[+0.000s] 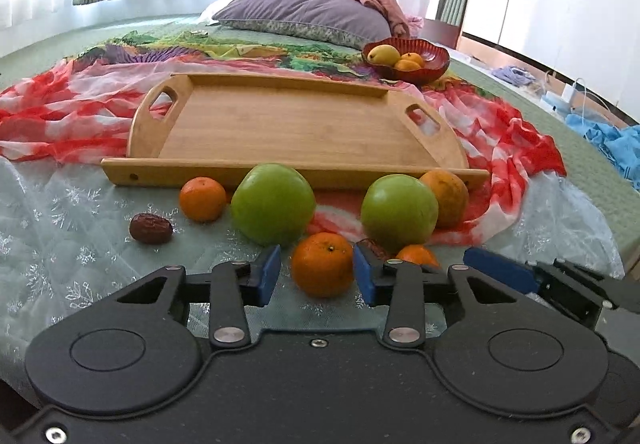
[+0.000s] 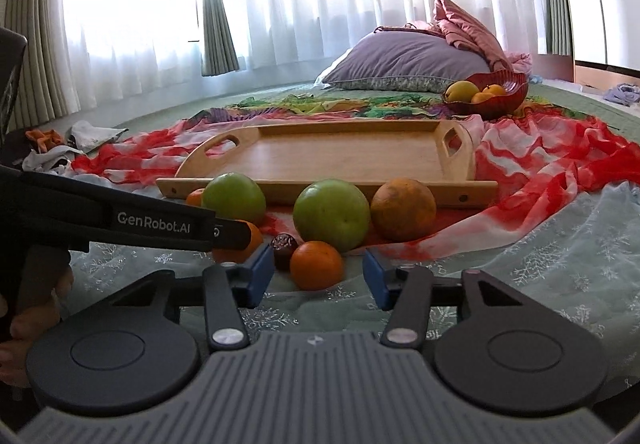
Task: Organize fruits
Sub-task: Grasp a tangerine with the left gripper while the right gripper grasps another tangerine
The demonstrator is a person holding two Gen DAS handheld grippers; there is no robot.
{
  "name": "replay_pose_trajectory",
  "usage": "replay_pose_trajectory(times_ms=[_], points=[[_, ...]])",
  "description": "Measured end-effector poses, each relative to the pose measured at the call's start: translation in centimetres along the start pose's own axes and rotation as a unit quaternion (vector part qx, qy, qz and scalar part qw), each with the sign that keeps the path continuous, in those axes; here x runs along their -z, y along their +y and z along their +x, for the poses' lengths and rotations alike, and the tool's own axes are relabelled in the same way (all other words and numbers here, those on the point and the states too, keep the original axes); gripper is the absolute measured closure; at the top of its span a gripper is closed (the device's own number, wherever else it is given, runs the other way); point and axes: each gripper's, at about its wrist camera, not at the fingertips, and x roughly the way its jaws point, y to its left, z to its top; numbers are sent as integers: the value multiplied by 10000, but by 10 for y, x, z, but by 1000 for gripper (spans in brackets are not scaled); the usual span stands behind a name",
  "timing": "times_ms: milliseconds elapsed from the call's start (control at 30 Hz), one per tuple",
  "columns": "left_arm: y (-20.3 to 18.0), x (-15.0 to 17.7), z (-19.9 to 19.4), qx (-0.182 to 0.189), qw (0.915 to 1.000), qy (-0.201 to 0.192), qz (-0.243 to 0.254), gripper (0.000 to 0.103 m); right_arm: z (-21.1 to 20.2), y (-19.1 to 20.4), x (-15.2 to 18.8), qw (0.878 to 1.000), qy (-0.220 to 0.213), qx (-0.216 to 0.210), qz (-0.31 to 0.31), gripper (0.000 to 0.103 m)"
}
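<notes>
Loose fruit lies on the bed before an empty wooden tray (image 1: 296,124) (image 2: 344,156). My left gripper (image 1: 318,278) is open, its blue fingers on either side of a small tangerine (image 1: 322,264) without touching it. Behind it are two green apples (image 1: 273,204) (image 1: 398,212), a large orange (image 1: 448,198), another tangerine (image 1: 203,199) and a brown date (image 1: 151,229). My right gripper (image 2: 318,278) is open around another tangerine (image 2: 317,265), with a date (image 2: 284,245) just left of it. The green apples (image 2: 331,221) (image 2: 234,197) and the large orange (image 2: 403,209) lie beyond.
A red bowl (image 1: 424,68) (image 2: 504,96) with yellow and orange fruit stands behind the tray's right end. A purple pillow (image 1: 304,10) lies at the back. A red-and-white scarf (image 1: 60,116) lies crumpled under the tray. The left gripper's body (image 2: 120,220) crosses the right view's left side.
</notes>
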Motion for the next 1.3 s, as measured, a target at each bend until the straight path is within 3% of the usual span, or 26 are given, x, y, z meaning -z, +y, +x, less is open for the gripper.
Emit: replay_pose_trajectory(times_ms=[133,300,833,1067,1300], points=[[-4,2,1,-36,9997,-107,195,65,5,4,1,9994,-53,293,-150,54],[-8,4,4,22,9993,-119,348,65,8,1,1,9998,31,178,22,57],[-2,7,25,199,9997,86,104,64,20,3,5,9997,235,48,-46,60],[-2,8,20,164,9998,-33,104,66,24,2,4,9997,236,33,-20,60],[-5,3,5,60,9992,-311,257,66,20,0,3,9998,163,62,116,67]])
